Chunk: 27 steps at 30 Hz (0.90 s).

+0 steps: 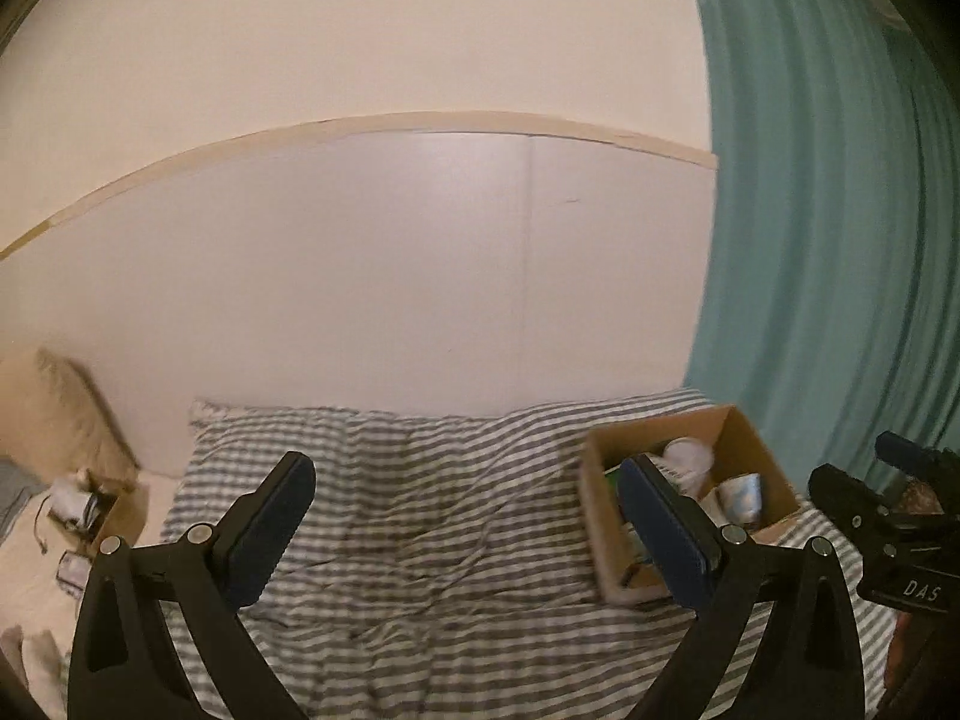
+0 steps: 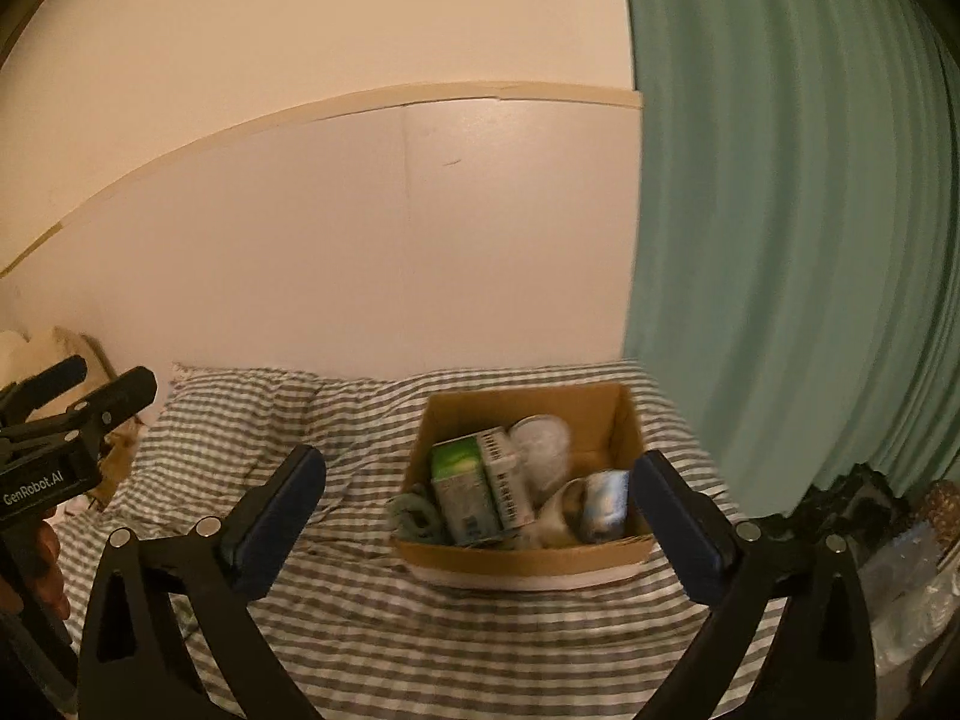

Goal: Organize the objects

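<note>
On the striped bed [image 2: 336, 618], both grippers [image 1: 468, 531] [image 2: 480, 516] are wide open, holding nothing; approach the cardboard box [image 2: 516, 558] slowly from above.

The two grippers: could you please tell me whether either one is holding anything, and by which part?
Nothing is held. The left gripper and the right gripper both stand open and empty above the striped bedding, short of the cardboard box.
</note>
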Available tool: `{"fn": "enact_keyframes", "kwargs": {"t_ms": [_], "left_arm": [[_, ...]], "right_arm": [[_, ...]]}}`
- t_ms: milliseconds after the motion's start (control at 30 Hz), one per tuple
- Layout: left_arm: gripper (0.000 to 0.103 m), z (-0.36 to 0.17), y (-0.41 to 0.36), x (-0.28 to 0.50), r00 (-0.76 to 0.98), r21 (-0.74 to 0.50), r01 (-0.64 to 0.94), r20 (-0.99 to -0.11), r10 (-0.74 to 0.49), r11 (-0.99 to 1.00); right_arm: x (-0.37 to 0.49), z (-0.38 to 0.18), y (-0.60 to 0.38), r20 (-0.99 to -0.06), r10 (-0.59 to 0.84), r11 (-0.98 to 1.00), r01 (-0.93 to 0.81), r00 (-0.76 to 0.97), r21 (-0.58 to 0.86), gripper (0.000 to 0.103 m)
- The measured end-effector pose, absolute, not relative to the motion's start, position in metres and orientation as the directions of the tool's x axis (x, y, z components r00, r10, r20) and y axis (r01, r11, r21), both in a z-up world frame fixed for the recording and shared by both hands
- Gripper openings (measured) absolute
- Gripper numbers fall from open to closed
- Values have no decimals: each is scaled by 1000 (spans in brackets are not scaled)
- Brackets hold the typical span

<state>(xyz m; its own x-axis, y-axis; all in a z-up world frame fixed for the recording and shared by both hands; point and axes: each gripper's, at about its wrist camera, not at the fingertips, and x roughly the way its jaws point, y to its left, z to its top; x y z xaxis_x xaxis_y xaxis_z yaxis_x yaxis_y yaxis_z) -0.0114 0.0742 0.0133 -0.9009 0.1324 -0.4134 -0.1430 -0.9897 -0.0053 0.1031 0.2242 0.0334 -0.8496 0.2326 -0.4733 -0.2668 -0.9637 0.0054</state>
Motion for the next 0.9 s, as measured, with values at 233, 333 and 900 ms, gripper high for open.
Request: {"fn": "enact_keyframes", "kwargs": {"t_ms": [233, 333, 900], "left_arm": [[103, -15, 73, -19, -898, 27, -111, -431, 89, -993], [103, -21, 72, -23, -893, 13, -109, -440, 93, -994], [103, -26, 75, -23, -877, 11, -126, -468, 106, -992]], "right_arm": [[89, 4, 200, -441, 296, -955, -271, -847, -120, 103], [83, -4, 203, -465, 295, -955, -277, -835, -107, 103], [82, -6, 218, -484, 295, -948, -314, -824, -43, 103]]}}
